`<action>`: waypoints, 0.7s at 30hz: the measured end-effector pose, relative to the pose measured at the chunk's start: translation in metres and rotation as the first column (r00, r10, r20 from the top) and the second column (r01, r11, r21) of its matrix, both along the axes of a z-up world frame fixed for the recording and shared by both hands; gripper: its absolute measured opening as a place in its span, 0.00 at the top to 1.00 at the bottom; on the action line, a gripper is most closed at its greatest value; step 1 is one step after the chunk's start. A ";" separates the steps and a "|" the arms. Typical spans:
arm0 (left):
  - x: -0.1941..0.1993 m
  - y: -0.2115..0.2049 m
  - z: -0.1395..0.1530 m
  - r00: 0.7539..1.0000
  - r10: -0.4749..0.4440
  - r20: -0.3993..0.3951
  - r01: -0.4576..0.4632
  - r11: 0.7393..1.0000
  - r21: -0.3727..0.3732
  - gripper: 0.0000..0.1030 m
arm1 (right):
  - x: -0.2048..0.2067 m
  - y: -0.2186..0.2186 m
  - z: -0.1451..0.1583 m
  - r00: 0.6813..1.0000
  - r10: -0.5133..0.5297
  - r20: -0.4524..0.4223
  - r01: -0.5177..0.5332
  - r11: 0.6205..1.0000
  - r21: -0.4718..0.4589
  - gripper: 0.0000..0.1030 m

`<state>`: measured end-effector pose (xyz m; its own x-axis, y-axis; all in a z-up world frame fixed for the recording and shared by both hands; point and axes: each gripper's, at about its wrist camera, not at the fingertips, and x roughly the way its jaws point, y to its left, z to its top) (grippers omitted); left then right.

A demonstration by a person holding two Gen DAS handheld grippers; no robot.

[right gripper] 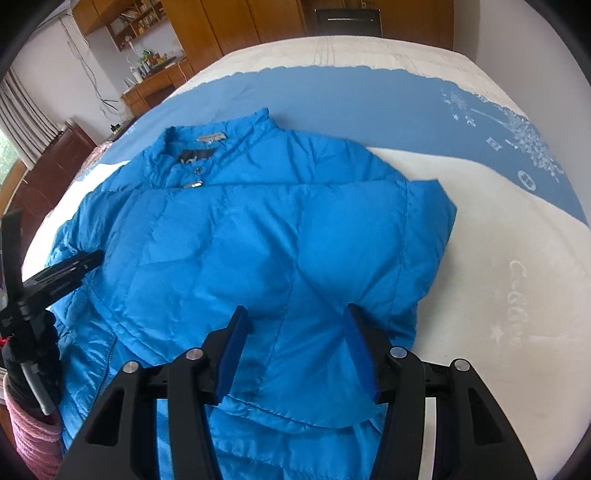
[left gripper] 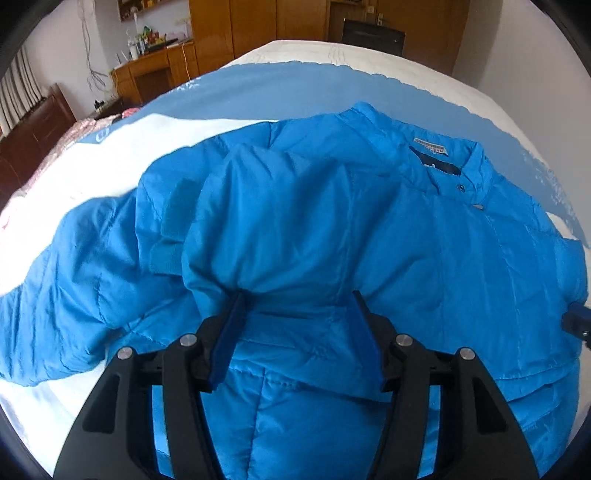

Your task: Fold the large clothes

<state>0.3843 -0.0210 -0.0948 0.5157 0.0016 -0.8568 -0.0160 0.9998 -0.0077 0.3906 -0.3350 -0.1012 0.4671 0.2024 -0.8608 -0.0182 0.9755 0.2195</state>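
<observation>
Item: bright blue quilted puffer jacket (left gripper: 332, 229), padded nylon with stitched panels, lying spread on a white bedspread with a broad blue printed band (left gripper: 280, 92); collar end toward the far side of the bed, hem nearest the cameras. Stand-up collar (right gripper: 207, 147) carries a pale woven label and a dark inner patch, with a dark snap and a small metal zip pull just below. In the right wrist view the near-right side is folded inward over the front, giving a straight outer edge; in the left wrist view one sleeve (left gripper: 66, 266) trails out to the left across the white fabric, and a puffed fold of the front sits bunched at centre. Left gripper (left gripper: 297, 299) — black frame with dark blue pads — angled down over the lower front, jaws parted at a middling width, jacket fabric bulging between the fingers but not pinched; its tip also shows at the left edge of the right wrist view. Right gripper (right gripper: 293, 314) — same build — jaws parted to a similar width, straddling a raised ridge of the folded panel, the pads not visibly pressing it. Surroundings: wooden wardrobe (left gripper: 236, 26), a wooden desk with clutter (left gripper: 155, 70), a dark wooden headboard (left gripper: 33, 133) at the left
</observation>
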 end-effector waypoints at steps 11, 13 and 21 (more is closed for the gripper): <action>0.000 -0.003 0.001 1.000 0.002 0.003 -0.002 1.000 0.001 0.44 | -0.007 -0.001 0.000 0.998 -0.024 0.051 0.024 1.000 0.001 0.47; -0.005 0.002 0.013 1.000 0.006 0.005 -0.006 1.000 -0.022 0.43 | -0.011 -0.001 0.007 0.997 -0.021 0.068 0.021 1.000 0.006 0.46; -0.049 0.091 0.057 0.985 0.158 0.072 -0.157 0.987 -0.020 0.37 | -0.021 0.008 0.024 0.997 0.008 0.077 -0.009 1.000 0.017 0.44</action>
<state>0.3358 0.0700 -0.0376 0.5713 0.0762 -0.8172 -0.1719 0.9847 -0.0284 0.3700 -0.3269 -0.0770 0.5302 0.2215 -0.8184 -0.0440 0.9712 0.2343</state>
